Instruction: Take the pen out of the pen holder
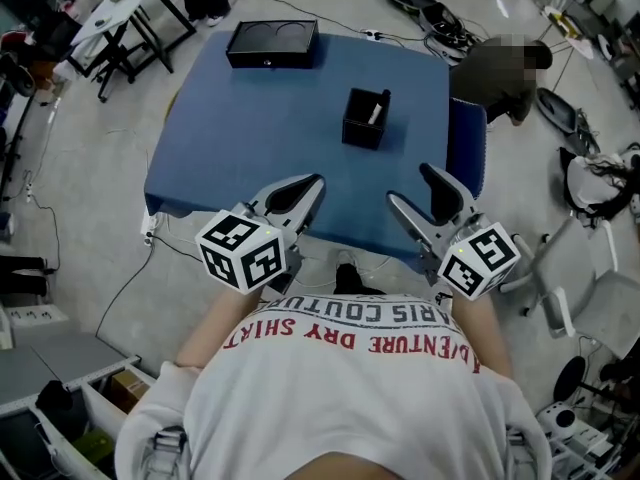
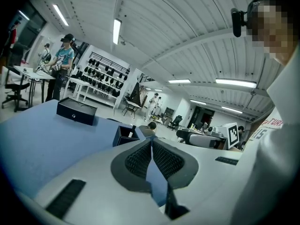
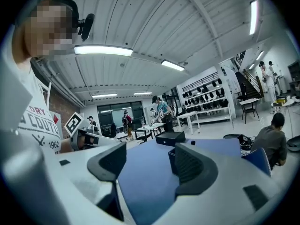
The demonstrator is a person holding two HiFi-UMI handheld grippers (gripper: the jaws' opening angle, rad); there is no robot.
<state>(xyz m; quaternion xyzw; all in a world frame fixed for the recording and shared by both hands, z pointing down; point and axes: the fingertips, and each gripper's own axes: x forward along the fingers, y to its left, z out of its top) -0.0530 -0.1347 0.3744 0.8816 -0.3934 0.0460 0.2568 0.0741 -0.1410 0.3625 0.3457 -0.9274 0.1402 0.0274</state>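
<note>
Near-upright in the pen holder (image 1: 364, 120) on the counter (image 1: 250, 128), the pen (image 1: 377, 111) — well short of that holder and about equally far, left claw (image 1: 300, 198) closed on nothing, right claw (image 1: 415, 190) agape and empty.

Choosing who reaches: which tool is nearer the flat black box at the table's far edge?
Left. The left tool is at the table's near edge, roughly in line with the flat black box; the right tool is offset further right.

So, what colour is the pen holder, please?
Black; the pen holder shows best in the head view.
</note>
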